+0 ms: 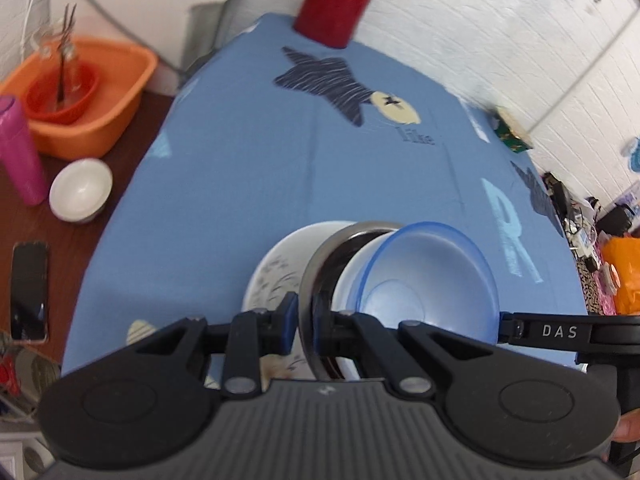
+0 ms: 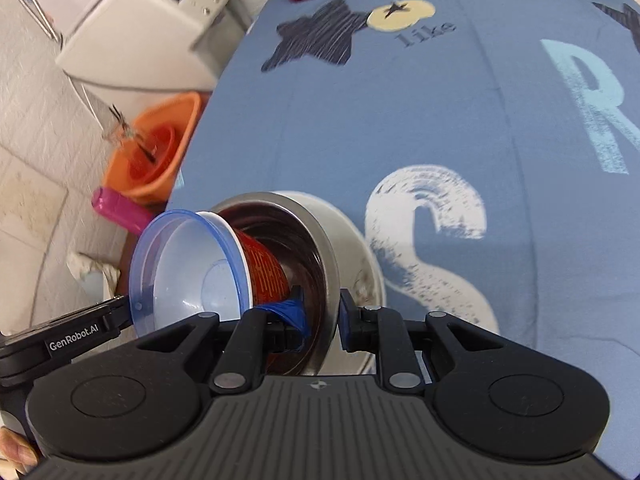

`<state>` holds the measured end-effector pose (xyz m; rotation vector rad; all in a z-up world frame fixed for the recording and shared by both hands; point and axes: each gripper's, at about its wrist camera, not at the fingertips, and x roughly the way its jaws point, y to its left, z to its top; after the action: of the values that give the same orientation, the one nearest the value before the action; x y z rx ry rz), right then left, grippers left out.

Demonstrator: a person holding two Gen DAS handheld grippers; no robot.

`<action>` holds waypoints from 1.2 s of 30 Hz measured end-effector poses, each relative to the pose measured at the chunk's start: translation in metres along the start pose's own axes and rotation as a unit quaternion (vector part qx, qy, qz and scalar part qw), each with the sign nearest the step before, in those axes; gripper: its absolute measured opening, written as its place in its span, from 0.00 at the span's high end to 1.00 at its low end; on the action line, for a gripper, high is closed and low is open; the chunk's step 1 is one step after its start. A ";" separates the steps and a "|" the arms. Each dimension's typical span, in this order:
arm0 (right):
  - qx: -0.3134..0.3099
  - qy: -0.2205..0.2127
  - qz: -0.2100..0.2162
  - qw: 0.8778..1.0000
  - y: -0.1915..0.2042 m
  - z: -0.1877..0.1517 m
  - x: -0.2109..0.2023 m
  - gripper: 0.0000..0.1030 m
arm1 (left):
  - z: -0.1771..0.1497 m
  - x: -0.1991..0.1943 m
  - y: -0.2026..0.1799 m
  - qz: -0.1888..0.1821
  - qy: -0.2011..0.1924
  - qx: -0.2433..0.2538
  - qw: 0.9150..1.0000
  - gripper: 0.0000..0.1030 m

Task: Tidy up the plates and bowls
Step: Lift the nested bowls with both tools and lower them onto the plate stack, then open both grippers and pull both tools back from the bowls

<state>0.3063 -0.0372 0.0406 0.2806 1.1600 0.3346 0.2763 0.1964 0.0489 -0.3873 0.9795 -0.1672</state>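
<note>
A nested stack of bowls is held tipped on its side above the blue printed tablecloth, its long axis roughly level and running across the table rather than upright. The outermost is a round stainless-steel bowl; inside it sits a white bowl with a red patterned outside, and inside that a translucent blue plastic bowl.

The left gripper is clamped on the steel rim, one blue pad outside, one inside. The right gripper pinches the same steel rim from the opposite side.

In the left wrist view the bowl mouths open to the right; in the right wrist view they open to the left. Only the left view shows the white patterned plate lying on the cloth just behind the stack, and, far left on the brown tabletop, a small white bowl, a pink bottle and a dark phone. Only the right view shows the inner bowl's red lettered outside.

An orange plastic tub at far left holds a red bowl with a clear glass jar in it.
</note>
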 end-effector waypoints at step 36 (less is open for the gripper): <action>-0.026 -0.118 0.013 0.993 -0.017 -0.036 -0.045 0.89 | -0.018 -0.029 -0.020 0.003 -0.102 0.032 0.994 0.59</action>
<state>0.2582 -0.0696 0.0584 0.2826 0.9134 0.3444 0.2460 0.1827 0.0703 -0.3356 0.7713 -0.1510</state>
